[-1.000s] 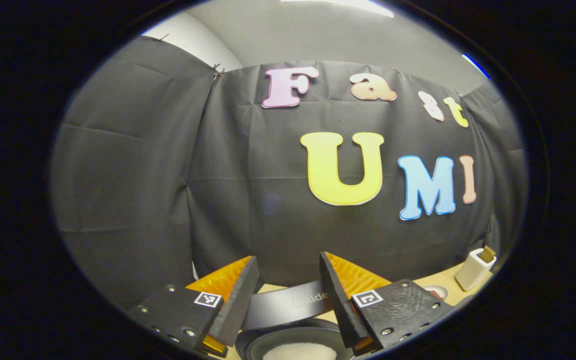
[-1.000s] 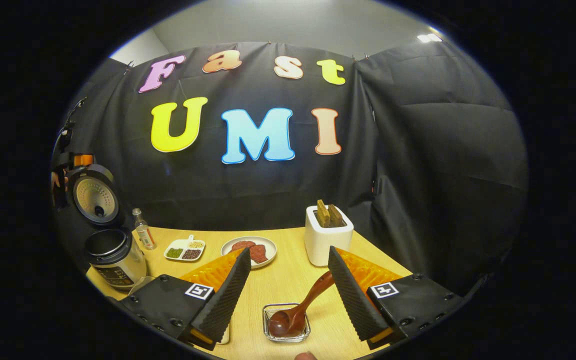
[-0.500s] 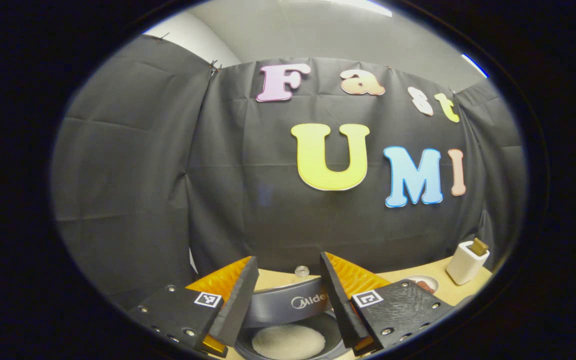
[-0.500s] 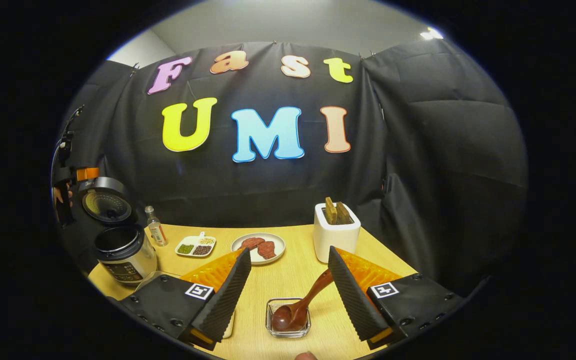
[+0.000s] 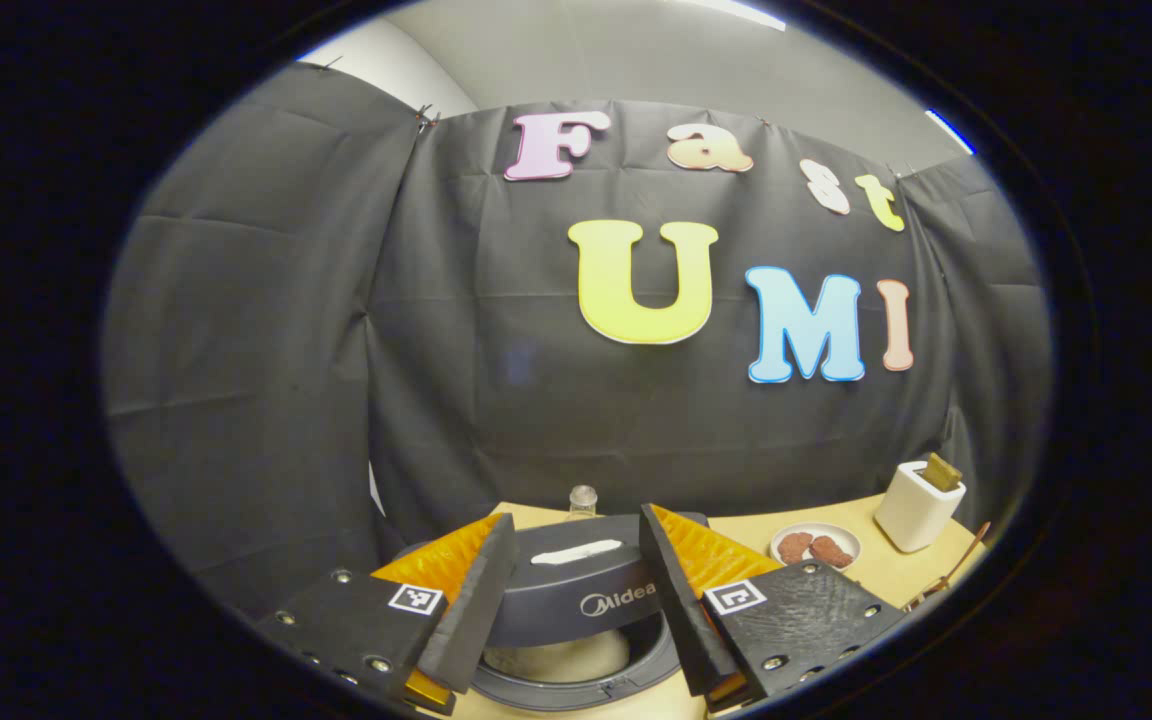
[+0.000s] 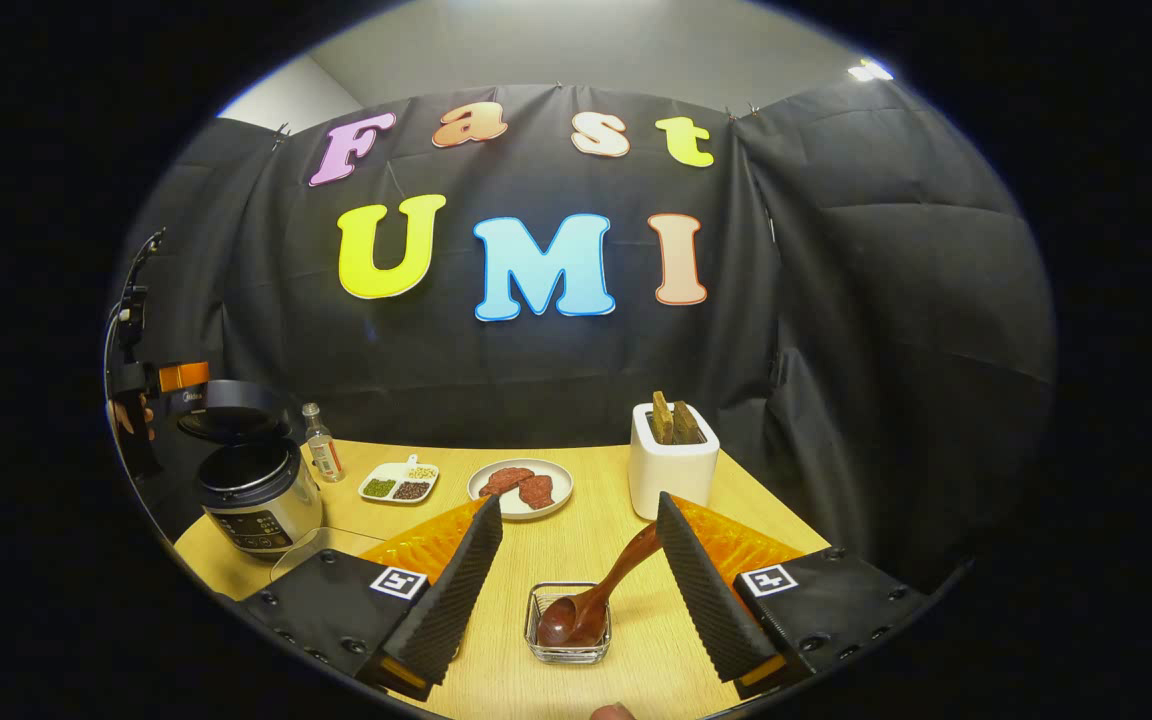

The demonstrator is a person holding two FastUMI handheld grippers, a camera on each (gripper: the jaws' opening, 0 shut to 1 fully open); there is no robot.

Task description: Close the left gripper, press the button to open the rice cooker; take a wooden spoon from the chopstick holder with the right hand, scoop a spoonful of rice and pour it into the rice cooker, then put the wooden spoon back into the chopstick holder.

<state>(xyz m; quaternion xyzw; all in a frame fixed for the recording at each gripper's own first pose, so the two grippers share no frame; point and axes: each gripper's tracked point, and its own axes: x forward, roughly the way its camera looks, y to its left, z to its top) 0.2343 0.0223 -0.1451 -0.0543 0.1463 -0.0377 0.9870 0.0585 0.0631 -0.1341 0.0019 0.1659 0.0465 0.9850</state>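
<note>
The rice cooker [image 5: 576, 600] lid hides most of the pot's white contents. The wooden spoon [image 6: 591, 605] handle disappears behind the right fingers [image 6: 706, 590].

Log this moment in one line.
left gripper: open, above rice cooker | lid: partly down | right gripper: open | wooden spoon: bowl in glass dish, not in chopstick holder

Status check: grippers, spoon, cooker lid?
Both grippers open, left gripper over cooker lid. Lid partly lowered. Wooden spoon rests in glass dish, unheld by right gripper.
</note>
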